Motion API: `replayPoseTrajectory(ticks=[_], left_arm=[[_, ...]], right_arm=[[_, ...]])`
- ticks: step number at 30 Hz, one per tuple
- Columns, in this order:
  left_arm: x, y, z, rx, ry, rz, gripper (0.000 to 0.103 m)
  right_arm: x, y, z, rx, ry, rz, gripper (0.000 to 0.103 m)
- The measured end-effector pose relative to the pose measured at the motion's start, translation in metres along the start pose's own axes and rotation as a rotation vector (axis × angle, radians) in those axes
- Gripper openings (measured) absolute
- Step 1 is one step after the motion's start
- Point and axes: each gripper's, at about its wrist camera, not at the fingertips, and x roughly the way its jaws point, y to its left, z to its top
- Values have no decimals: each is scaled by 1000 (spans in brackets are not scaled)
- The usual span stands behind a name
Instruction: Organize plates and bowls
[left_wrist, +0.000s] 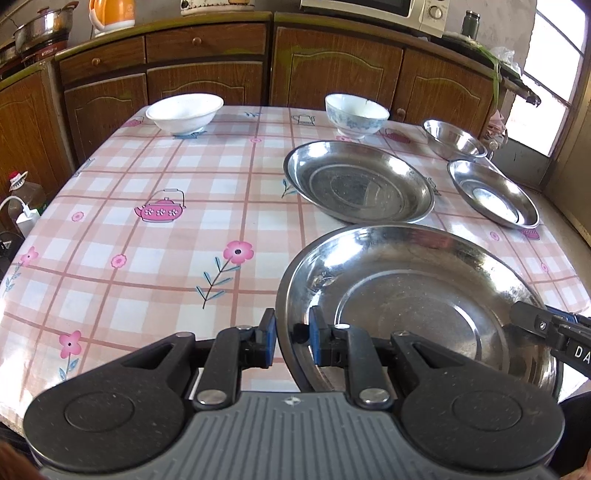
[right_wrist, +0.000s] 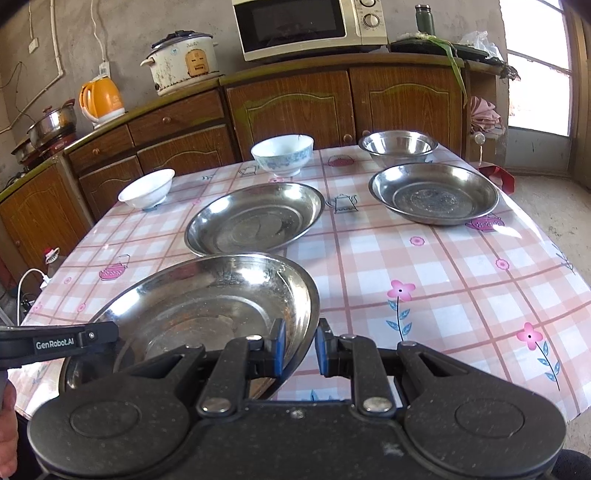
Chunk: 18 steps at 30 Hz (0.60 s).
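Steel rim sits pinched between the blue pads of both claws: the left claw (left_wrist: 291, 341) grips the near-left edge of the near plate (left_wrist: 417, 295), and the right claw (right_wrist: 301, 349) grips its opposite edge, each pair of jaws pressed nearly together on the thin lip. The plate hangs between the two, tilted a little and low over the near part of the bench (left_wrist: 166, 177), with its far edge just short of the middle plate (left_wrist: 358, 181).

Beyond lie a third plate (left_wrist: 491, 192) toward the window side, a steel bowl (left_wrist: 454, 138) behind it, a blue-patterned bowl (left_wrist: 354, 112) and a white bowl (left_wrist: 183, 110) at the far edge.

The step in hand looks like carrying this plate to nest it on another, most likely the middle one. To do it well, both hands should travel together so the rim is not twisted out of either pinch, the plate should be levelled before lowering, and its centre brought over the lower plate's centre. Release only once it rests; letting one side go early would drop it with a clatter.
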Motion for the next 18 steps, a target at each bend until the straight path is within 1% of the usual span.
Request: replayPoseTrajectory(ticks=[5, 18], left_arm=[[7, -2, -4, 15, 10, 1, 19], [21, -5, -12, 45, 19, 10, 20]], right_arm=[[8, -3, -6, 0, 23, -13, 23], [26, -7, -14, 0, 48, -35, 23]])
